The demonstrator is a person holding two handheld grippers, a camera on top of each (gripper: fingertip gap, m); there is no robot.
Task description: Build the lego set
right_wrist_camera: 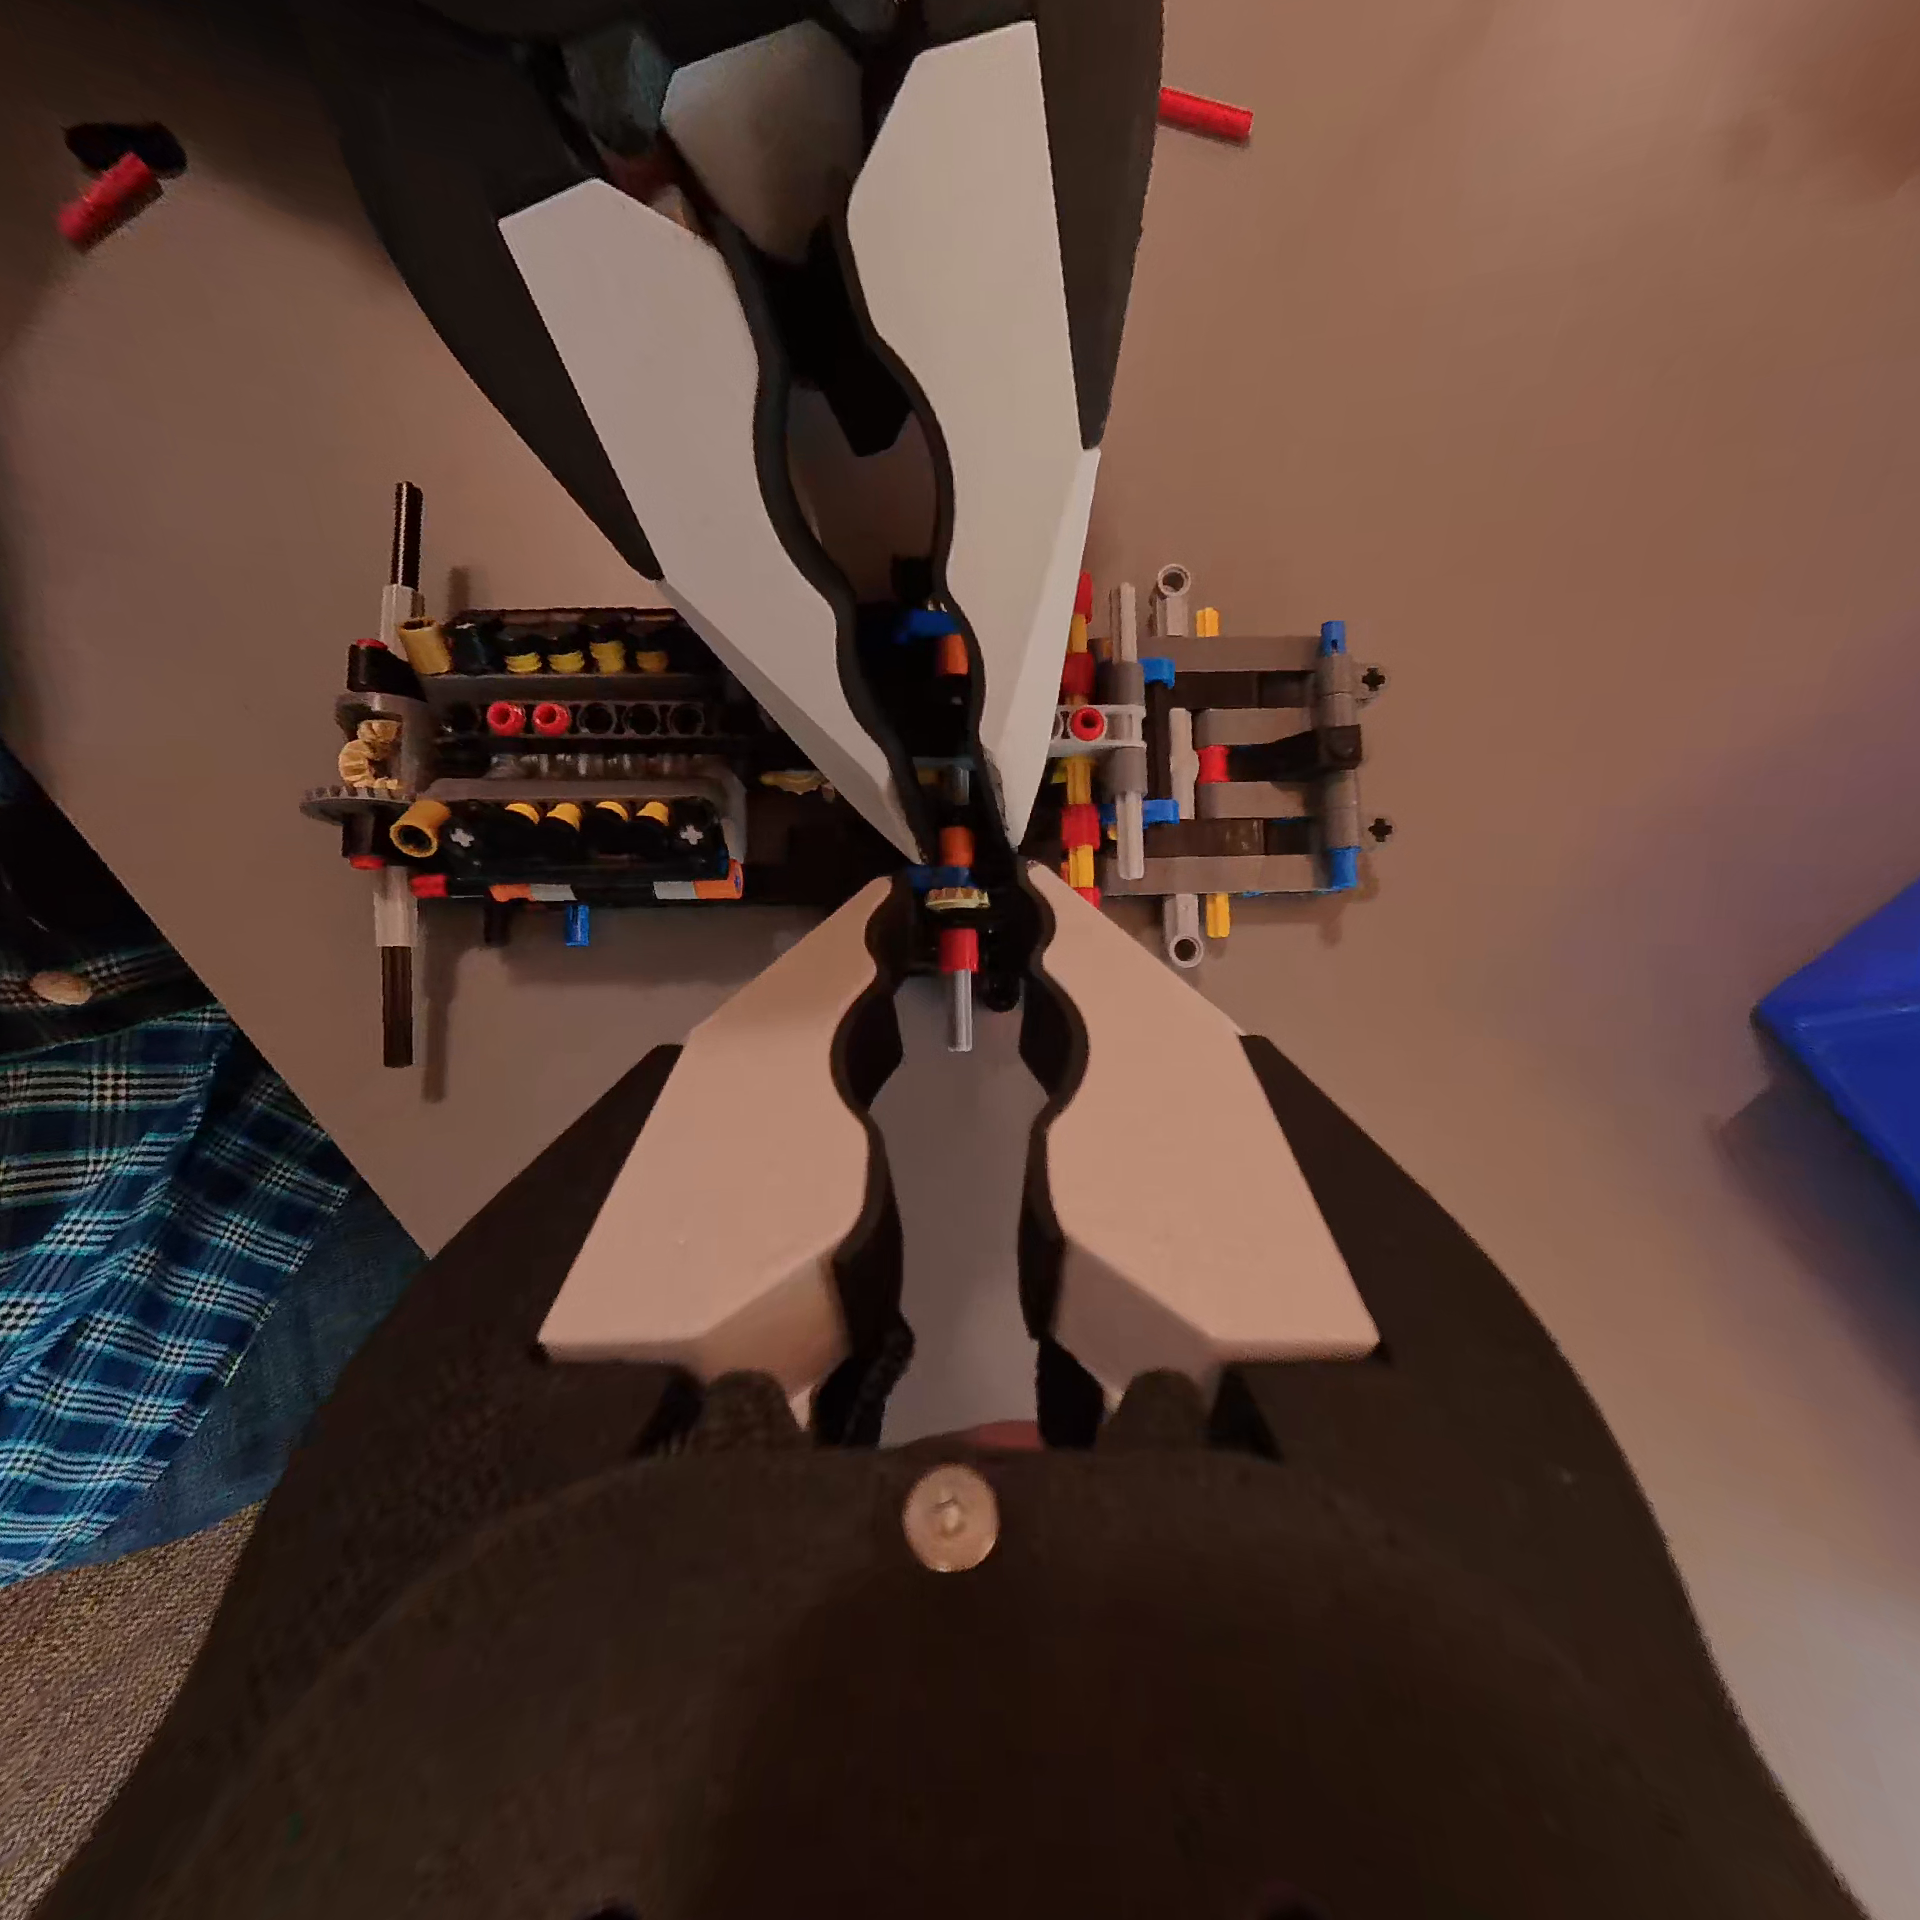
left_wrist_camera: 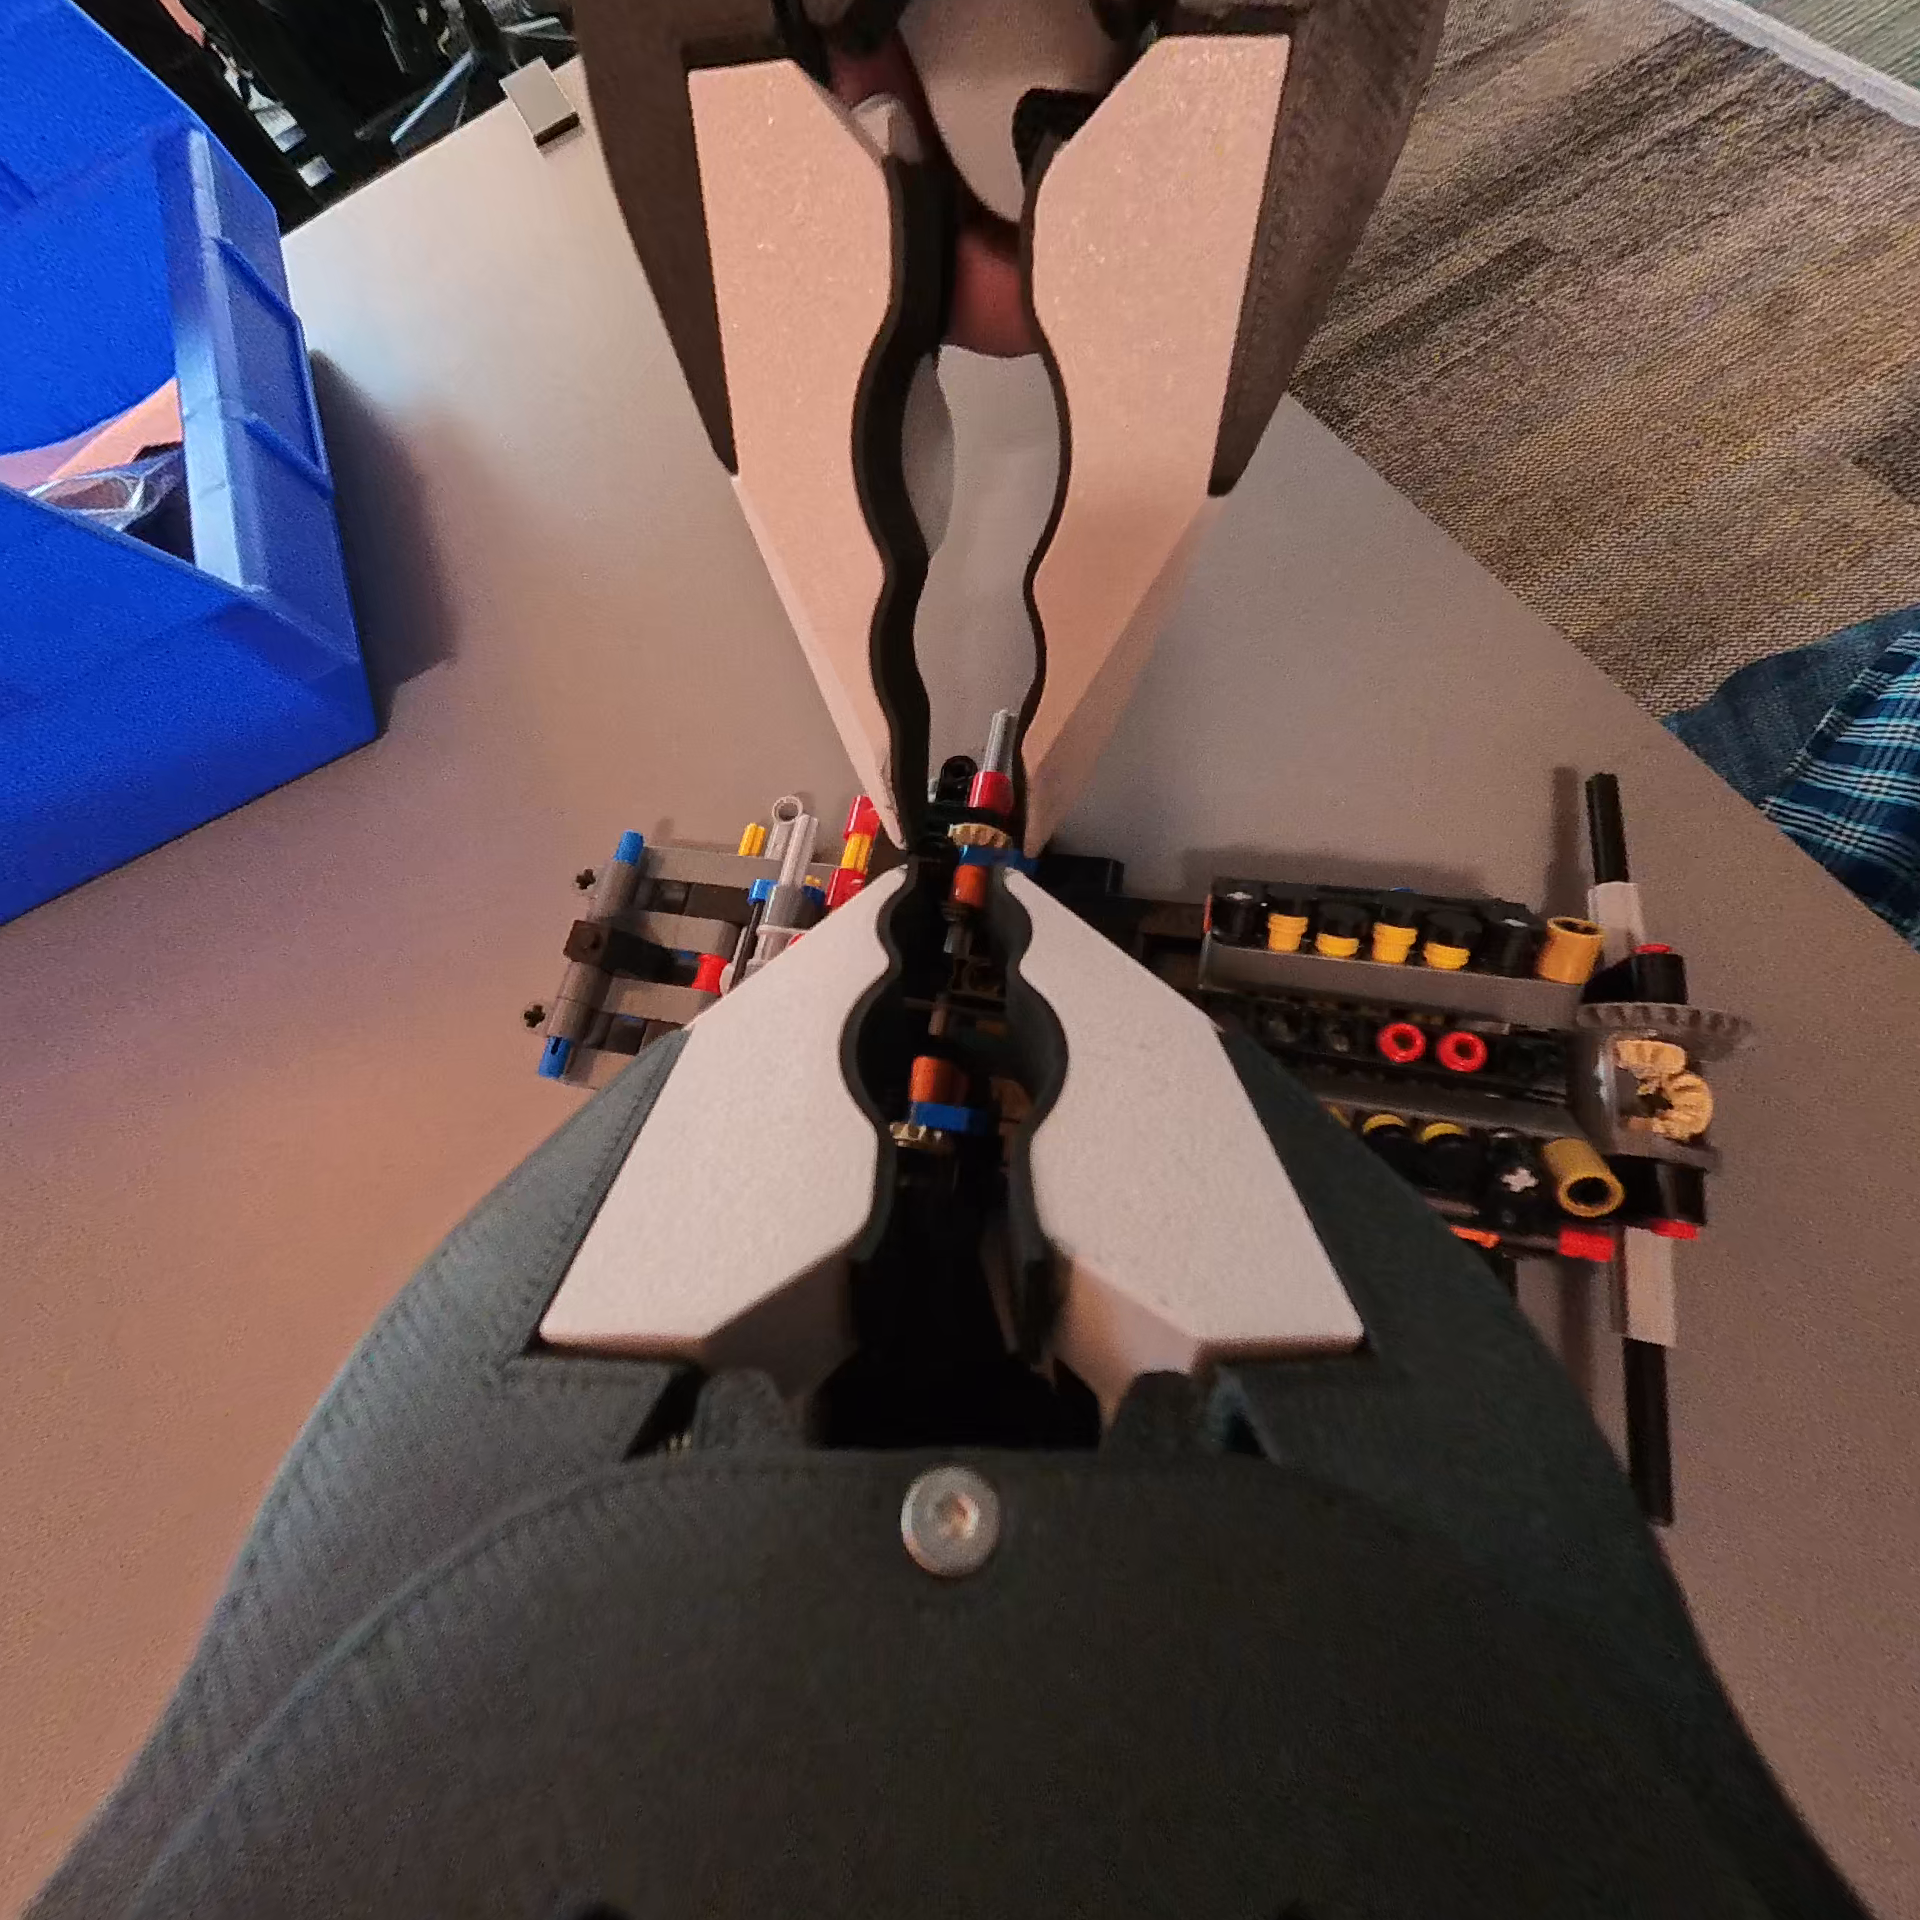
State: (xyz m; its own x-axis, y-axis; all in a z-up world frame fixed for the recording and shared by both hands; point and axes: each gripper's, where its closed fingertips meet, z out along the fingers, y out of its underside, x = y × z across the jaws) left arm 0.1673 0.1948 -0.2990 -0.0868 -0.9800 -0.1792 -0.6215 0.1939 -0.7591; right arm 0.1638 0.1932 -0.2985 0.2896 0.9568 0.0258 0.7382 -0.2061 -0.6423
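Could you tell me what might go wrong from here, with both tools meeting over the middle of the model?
1. The left tool and right tool nearly touch tip to tip over the narrow middle of the Lego model; they could knock each other.
2. A sideways slip could bend the small red-and-grey axle sticking out there.
3. A loose red pin on the table could get swept away.

grey-and-black lego model (left_wrist_camera: 1382, 997) with yellow, red, blue pins, blue bin (left_wrist_camera: 156, 520), blue plaid sleeve (right_wrist_camera: 135, 1195)
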